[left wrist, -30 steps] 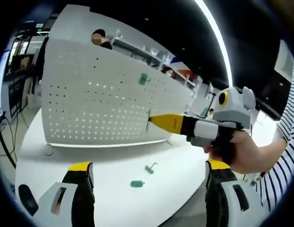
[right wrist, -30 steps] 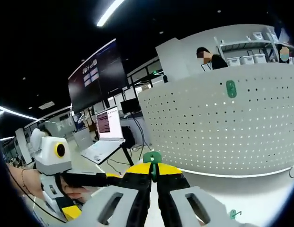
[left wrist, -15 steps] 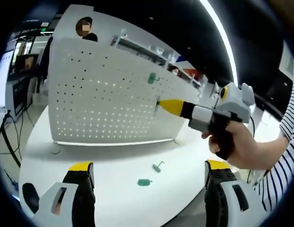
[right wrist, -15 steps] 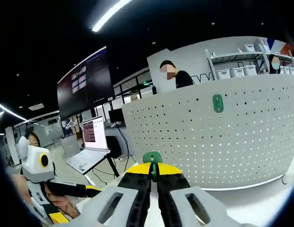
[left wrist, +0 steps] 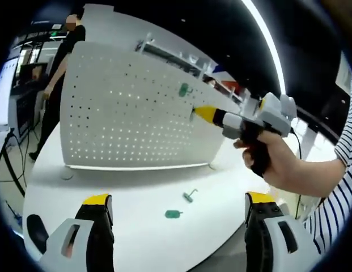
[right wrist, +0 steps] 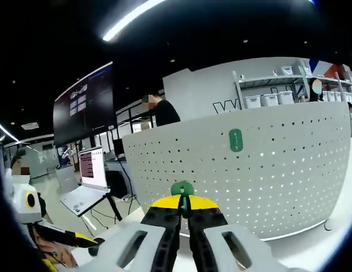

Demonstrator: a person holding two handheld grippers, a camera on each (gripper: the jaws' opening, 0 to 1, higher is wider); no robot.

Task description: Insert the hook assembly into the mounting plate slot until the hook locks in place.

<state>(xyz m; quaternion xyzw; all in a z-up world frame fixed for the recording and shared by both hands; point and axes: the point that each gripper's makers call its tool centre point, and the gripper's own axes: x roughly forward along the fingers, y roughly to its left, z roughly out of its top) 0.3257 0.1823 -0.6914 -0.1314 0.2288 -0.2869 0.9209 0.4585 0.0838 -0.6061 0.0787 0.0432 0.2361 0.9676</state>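
Note:
A white perforated mounting plate (left wrist: 124, 113) stands upright on the white table (left wrist: 124, 192), and a green hook (left wrist: 184, 89) hangs high on it. My right gripper (left wrist: 194, 113), held by a hand, has its yellow tip just below that hook, close to the plate. In the right gripper view my right gripper (right wrist: 184, 204) is shut on a green hook assembly (right wrist: 182, 189), facing the plate (right wrist: 266, 181) and the mounted hook (right wrist: 236, 140). My left gripper (left wrist: 178, 198) is open and holds nothing. A loose hook (left wrist: 190, 195) and a green piece (left wrist: 173, 214) lie on the table.
A person (left wrist: 59, 73) stands behind the plate at its left end. An open laptop (right wrist: 88, 181) sits on a stand off the table. Shelves with bins (right wrist: 272, 93) run behind the plate. The table's rounded front edge (left wrist: 215, 249) is near my left jaws.
The right gripper has moved farther from me and up toward the plate, carrying the green hook assembly. The person behind the plate has walked along it. My left gripper stays open.

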